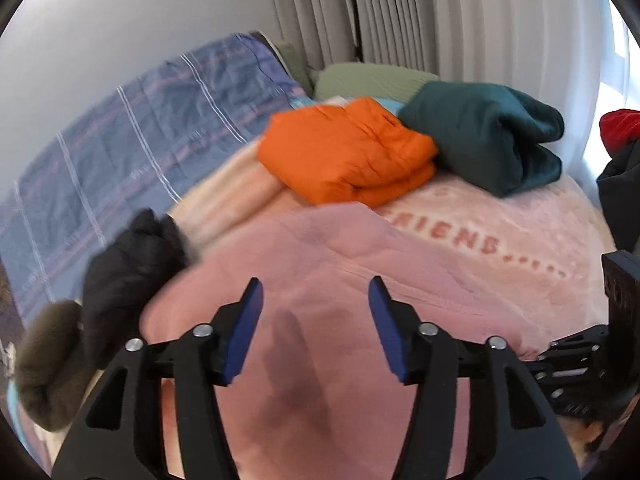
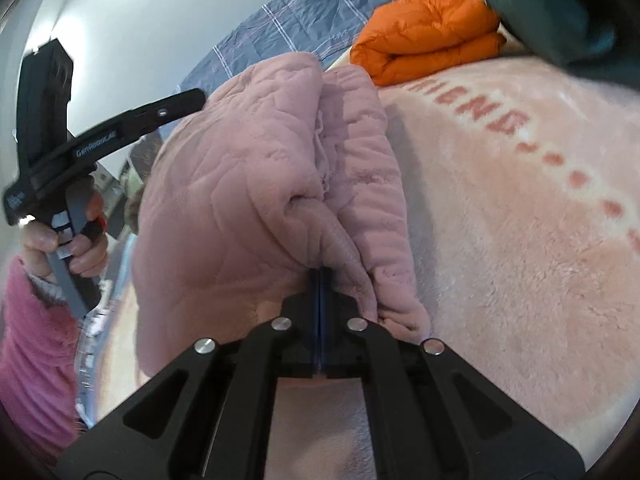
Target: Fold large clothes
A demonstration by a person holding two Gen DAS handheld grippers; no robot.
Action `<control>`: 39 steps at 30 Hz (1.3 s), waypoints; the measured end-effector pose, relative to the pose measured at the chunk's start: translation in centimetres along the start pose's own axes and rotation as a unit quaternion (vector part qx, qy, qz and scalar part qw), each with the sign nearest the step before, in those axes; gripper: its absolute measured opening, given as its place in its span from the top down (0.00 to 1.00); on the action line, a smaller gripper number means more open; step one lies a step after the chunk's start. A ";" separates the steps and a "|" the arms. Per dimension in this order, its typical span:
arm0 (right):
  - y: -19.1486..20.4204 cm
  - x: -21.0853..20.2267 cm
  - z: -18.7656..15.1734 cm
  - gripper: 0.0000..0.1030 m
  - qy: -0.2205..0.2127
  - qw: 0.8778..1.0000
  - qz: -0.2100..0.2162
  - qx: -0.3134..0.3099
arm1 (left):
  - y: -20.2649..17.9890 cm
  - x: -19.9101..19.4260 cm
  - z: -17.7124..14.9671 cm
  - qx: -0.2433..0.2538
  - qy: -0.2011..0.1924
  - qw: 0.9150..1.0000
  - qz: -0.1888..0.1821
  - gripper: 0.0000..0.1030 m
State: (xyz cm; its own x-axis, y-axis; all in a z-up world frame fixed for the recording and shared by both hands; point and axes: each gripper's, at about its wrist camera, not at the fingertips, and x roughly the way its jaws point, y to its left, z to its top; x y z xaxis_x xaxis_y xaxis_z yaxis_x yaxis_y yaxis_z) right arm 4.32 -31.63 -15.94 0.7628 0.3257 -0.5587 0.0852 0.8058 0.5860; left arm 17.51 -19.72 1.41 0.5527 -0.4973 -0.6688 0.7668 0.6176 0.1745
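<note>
Right gripper (image 2: 320, 280): jaws closed tight on a fold of the pink robe (image 2: 256, 184), fabric bunched up ahead of the pads. Left gripper (image 1: 316, 300): jaws apart, nothing between them, held over the robe w/o touching; in the right view a hand (image 2: 68, 240) grips its handle, pink sleeve (image 2: 32, 344) below.
Robe: quilted pink fleece, lying on the near part of the bed, on top of the pink blanket (image 2: 520, 240) w/ red lettering and dots.
Orange jacket (image 1: 348, 156): folded, on the blanket beyond the robe.
Teal garment (image 1: 492, 140): folded, just beside the orange one, twd the bed's right edge.
Black coat (image 1: 128, 272) w/ fur trim (image 1: 48, 360): at the bed's left edge, near corner.
Plaid quilt (image 1: 132, 136): along the wall side.
Green pillows (image 1: 368, 76): at the head, by the curtains (image 1: 440, 12).
</note>
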 end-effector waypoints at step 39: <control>3.3 3.6 7.7 0.64 0.018 0.995 -0.057 -0.074 | 6.0 5.3 -3.5 -0.148 0.035 0.988 0.018 0.38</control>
State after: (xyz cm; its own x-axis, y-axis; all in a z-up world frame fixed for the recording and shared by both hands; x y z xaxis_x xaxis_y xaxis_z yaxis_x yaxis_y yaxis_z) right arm 12.33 -31.56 -11.49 0.7299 0.2433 -0.6388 0.0727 0.9016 0.4265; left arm 23.92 -16.49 -3.62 0.5459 -0.4353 -0.7160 0.6122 0.7906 -0.0139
